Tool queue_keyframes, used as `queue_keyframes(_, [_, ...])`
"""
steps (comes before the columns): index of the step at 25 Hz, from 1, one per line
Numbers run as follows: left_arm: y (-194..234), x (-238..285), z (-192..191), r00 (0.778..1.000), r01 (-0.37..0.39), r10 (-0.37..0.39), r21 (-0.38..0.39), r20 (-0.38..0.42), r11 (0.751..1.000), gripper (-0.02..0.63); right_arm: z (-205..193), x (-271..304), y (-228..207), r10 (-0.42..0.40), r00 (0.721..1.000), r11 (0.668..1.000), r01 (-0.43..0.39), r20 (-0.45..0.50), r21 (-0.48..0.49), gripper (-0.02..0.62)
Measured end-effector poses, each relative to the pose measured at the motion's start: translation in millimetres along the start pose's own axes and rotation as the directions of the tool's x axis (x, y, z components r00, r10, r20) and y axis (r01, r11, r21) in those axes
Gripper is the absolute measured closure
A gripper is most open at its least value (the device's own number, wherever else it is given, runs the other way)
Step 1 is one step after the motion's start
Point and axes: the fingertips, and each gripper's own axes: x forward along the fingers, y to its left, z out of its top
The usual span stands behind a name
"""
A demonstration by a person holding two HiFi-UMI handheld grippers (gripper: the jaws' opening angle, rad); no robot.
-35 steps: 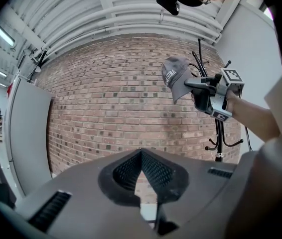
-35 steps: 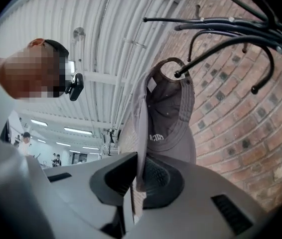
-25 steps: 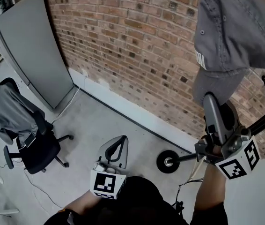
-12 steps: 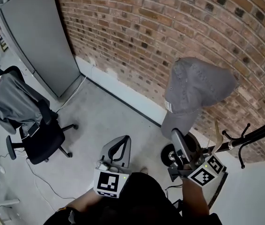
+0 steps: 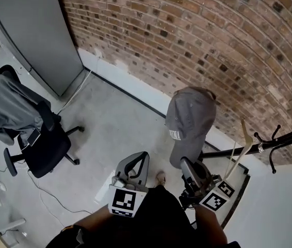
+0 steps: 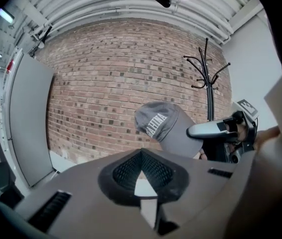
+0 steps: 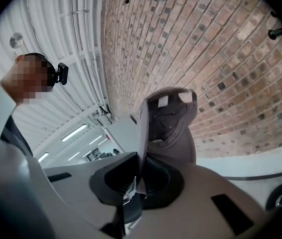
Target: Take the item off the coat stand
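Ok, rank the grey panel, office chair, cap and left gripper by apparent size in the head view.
Largest: grey panel and office chair, too alike to split.
Then: cap.
Smallest: left gripper, though it is close to the camera.

Grey baseball cap point(image 5: 190, 120), white lettering along one side (too small to read), off the black coat stand point(image 5: 290, 138) and well clear of its curved hooks. Pinched by the brim edge in the right claw point(image 7: 137, 178), crown tilted up and away toward the brick wall, hollow underside with a white label turned to that claw's camera. Stand upright beside the wall, just right of the cap.
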Motion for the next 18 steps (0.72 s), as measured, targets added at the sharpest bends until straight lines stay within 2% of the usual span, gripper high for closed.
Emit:
queue_keyframes(6, [-2, -7, -31, 0.986, 0.148, -0.149, -0.010, -0.074, 0.989, 0.577, -48, 1, 8, -0.096, 0.995, 0.994, 0.097, -0.019, 0.044, 0.563])
queue_keyframes(10, [-4, -15, -30, 0.982, 0.182, -0.181, 0.010, -0.062, 0.983, 0.577, -65, -9, 16, -0.127, 0.992, 0.990, 0.127, -0.017, 0.054, 0.563])
queue_keyframes(14, [-15, -23, -29, 0.979, 0.190, -0.188, 0.015, -0.075, 0.982, 0.577, -70, -22, 27, -0.124, 0.992, 0.991, 0.124, 0.004, 0.044, 0.563])
queue_keyframes(18, [-43, -29, -24, 0.976, 0.216, -0.214, 0.065, -0.033, 0.974, 0.577, -69, -46, 41, -0.114, 0.993, 0.993, 0.113, 0.040, 0.012, 0.563])
